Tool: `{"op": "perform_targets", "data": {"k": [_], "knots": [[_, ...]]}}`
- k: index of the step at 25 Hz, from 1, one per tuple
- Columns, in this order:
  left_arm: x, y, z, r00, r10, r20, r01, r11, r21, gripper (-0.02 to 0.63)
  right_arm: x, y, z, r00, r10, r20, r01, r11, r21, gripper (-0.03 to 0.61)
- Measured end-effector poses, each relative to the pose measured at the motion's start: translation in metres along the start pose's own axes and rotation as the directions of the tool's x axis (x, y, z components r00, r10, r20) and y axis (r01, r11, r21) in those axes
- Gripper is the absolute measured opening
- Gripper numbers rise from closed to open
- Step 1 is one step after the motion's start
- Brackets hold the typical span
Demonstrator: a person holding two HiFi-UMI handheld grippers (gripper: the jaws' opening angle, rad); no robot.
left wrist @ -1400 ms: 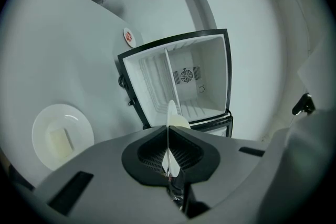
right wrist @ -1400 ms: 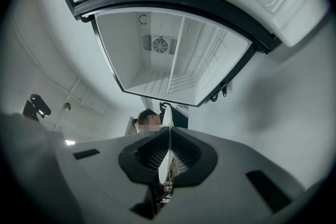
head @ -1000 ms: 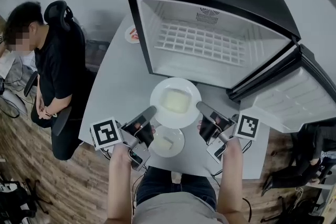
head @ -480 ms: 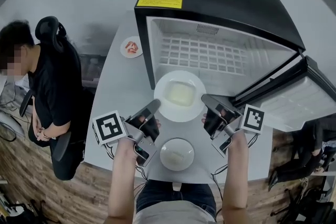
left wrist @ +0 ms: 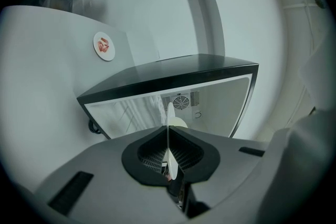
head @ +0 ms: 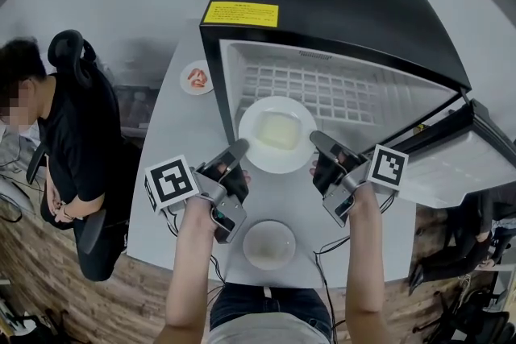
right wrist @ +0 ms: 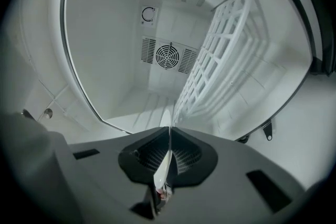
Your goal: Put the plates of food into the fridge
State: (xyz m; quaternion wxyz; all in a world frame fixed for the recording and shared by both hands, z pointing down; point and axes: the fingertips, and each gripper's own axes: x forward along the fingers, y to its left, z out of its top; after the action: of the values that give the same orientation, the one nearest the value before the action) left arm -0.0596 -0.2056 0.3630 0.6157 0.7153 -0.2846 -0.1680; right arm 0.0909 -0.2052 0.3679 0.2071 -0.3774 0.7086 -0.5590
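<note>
Grey table over wood floor, head view: open fridge stands on it. At the fridge mouth hangs the big plate of pale food, my left claw and right claw each clamped on its rim. The smaller plate of pale food sits near me; a saucer with red bits lies beside the fridge. Seated person at left.

Left gripper view: jaws pinch the rim, seen edge-on.

Right gripper view: same pinch; wire shelf and fan grille inside.
</note>
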Motion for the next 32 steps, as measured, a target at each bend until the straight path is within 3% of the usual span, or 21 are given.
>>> {"op": "perform_targets", "data": {"k": [19, 28, 32], "knots": [[0.024, 0.023, 0.026, 0.994, 0.053, 0.094, -0.043, 0.993, -0.111, 0.017, 0.041, -0.018, 0.029, 0.991, -0.134, -0.008, 0.134, 0.991, -0.026, 0.025], [0.028, 0.025, 0.029, 0.988, 0.067, 0.137, -0.048, 0.989, -0.138, 0.017, 0.050, -0.017, 0.034, 0.981, -0.191, 0.023, 0.192, 0.973, -0.127, 0.025], [0.032, 0.026, 0.030, 0.988, 0.063, 0.144, -0.040, 0.987, -0.156, 0.017, 0.051, -0.011, 0.037, 0.975, -0.216, 0.061, 0.224, 0.947, -0.229, 0.035]]}}
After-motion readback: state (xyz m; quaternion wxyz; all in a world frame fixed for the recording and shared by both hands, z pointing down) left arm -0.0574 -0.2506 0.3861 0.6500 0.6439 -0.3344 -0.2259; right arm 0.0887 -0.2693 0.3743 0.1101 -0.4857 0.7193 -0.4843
